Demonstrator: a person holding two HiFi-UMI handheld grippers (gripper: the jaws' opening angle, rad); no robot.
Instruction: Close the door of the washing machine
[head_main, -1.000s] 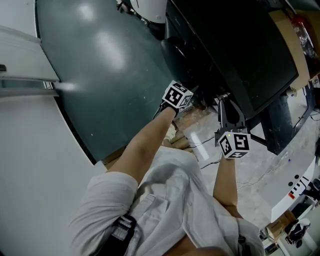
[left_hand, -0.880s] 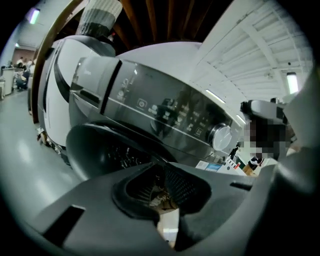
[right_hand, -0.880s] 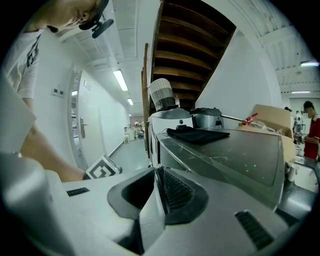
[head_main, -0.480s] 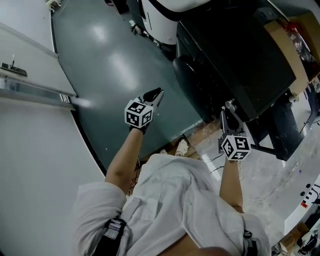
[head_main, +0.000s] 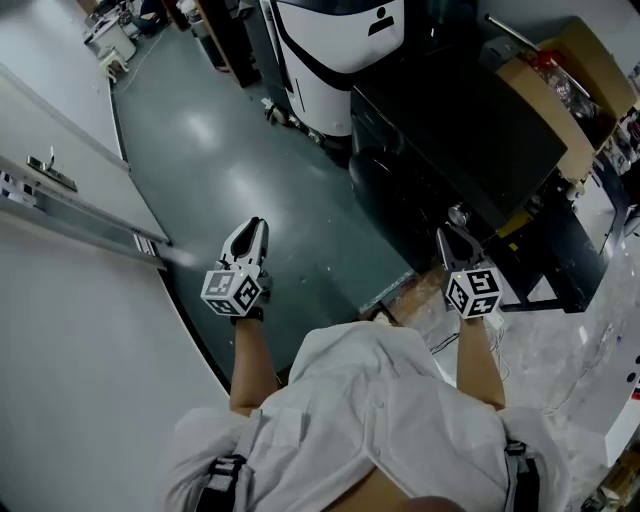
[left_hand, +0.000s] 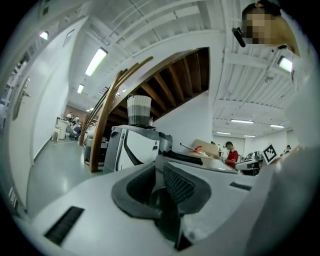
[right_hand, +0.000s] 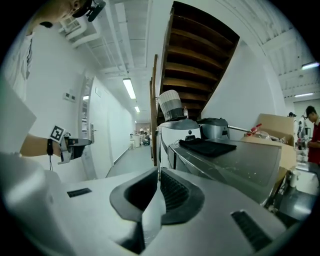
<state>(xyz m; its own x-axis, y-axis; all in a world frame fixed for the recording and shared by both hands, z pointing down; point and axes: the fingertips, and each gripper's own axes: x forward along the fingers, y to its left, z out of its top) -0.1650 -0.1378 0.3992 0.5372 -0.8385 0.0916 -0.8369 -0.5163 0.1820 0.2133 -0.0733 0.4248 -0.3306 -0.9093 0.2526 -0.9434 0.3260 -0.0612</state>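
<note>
The dark washing machine (head_main: 470, 130) stands at the right of the head view. Its round door (head_main: 372, 172) lies against the front, as far as I can tell. My left gripper (head_main: 253, 228) hangs over the green floor, well left of the machine, its jaws together with nothing between them (left_hand: 160, 167). My right gripper (head_main: 447, 234) is close to the machine's near corner, shut and empty (right_hand: 158, 172). In the right gripper view the machine's grey top (right_hand: 240, 162) carries a black cloth (right_hand: 207, 146).
A white mobile robot (head_main: 335, 50) stands just beyond the machine. A cardboard box (head_main: 560, 90) sits on the far side. A white wall with a metal rail (head_main: 80, 225) runs along the left. Cables and debris (head_main: 415, 290) lie at the machine's foot.
My left gripper has swung away from the machine's front, leftward and up over the floor. My right gripper rose slightly. The head view has lifted and shows more of the room.
</note>
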